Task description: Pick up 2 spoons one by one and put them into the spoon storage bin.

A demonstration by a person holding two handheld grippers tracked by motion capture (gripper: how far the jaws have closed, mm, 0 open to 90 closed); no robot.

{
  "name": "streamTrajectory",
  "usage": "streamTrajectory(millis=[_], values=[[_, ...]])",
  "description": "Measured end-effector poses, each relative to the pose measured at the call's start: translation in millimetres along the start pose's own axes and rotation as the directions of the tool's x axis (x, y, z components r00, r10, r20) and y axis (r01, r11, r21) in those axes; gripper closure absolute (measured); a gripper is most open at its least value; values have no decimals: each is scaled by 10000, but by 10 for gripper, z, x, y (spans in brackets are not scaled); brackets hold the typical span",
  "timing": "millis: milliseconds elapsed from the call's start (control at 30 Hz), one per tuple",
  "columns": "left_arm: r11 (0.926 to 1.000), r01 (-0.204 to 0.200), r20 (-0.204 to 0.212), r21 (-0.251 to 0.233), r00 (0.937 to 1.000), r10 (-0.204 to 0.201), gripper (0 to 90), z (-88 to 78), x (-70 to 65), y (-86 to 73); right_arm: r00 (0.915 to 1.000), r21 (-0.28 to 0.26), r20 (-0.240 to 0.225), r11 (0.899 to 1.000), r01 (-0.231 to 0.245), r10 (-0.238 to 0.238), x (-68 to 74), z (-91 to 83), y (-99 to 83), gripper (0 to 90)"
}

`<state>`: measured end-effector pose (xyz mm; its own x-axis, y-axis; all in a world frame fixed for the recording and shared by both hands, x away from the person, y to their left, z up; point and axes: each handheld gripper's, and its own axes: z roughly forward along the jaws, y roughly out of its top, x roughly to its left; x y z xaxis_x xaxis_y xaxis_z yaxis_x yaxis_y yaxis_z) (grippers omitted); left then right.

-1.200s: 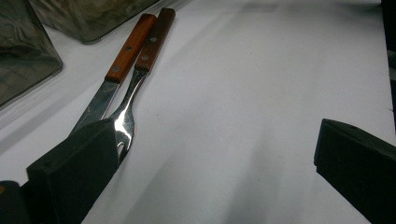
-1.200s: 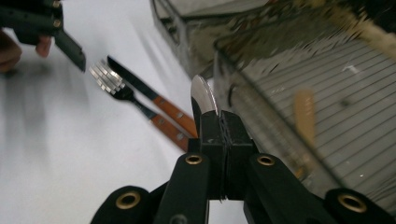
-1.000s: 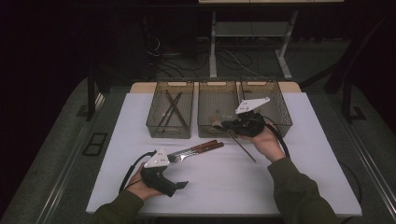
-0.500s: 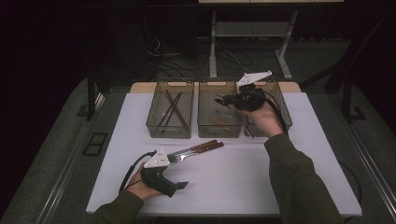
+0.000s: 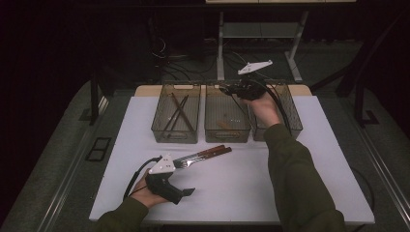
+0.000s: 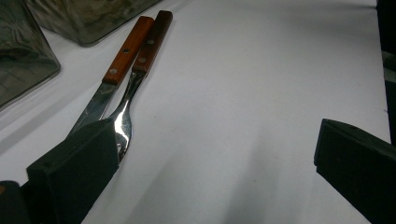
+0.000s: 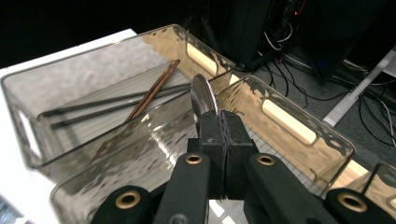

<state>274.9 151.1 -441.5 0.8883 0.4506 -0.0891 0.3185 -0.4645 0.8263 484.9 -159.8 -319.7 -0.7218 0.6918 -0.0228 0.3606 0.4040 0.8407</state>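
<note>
My right gripper (image 5: 231, 90) hangs above the back of the middle clear bin (image 5: 226, 137), shut on a metal spoon. In the right gripper view the jaws (image 7: 219, 122) pinch the spoon's neck and its shiny bowl (image 7: 203, 95) sticks up past them. My left gripper (image 5: 186, 187) rests open on the white table near the front left. A fork (image 6: 122, 127) and a knife (image 6: 125, 52), both with wooden handles, lie side by side just beyond its left jaw. In the left gripper view nothing lies between the jaws of the gripper (image 6: 210, 163).
Three clear bins stand in a row at the back. The left bin (image 5: 175, 140) holds several dark chopsticks (image 5: 178, 112); the right bin (image 5: 293, 126) is partly hidden by the person's arm. Cables and a desk frame (image 5: 261, 29) lie behind the table.
My right gripper has lifted off the table in front of the bins and moved up and back over them with the spoon. The left gripper has stayed put.
</note>
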Motion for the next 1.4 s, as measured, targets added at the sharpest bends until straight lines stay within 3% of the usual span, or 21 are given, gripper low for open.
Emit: streamTrajectory(millis=[233,367,400,467,600,967,1100,1400], values=[[10000,-44,11,62,10000,43,0,-8,3,1,9999,34,103,10000,-79,79,13,194,54,892],[10000,33,49,-27,10000,-33,0,-6,-4,-1,9997,333,216,9994,-130,123,27,316,-38,886],[10000,24,57,-35,10000,-24,0,-5,-3,-1,9991,316,419,9995,-88,75,33,340,-71,878],[10000,23,71,-43,10000,-23,0,-3,-3,-1,9986,278,401,9990,-354,342,22,368,-127,737],[10000,-46,56,-29,10000,46,0,1,3,1,9990,409,210,9983,-405,397,35,375,-179,648],[10000,-39,22,58,10000,39,0,0,6,0,9943,268,-445,9950,-958,969,126,105,-410,432],[9999,141,27,10,9999,-141,0,10,-8,-4,9905,165,-746,9932,-1149,1159,174,-39,-492,361],[9998,189,-8,38,9998,-189,0,16,-3,-10,9851,-141,-1177,9917,-1280,1255,302,-354,-675,191]])
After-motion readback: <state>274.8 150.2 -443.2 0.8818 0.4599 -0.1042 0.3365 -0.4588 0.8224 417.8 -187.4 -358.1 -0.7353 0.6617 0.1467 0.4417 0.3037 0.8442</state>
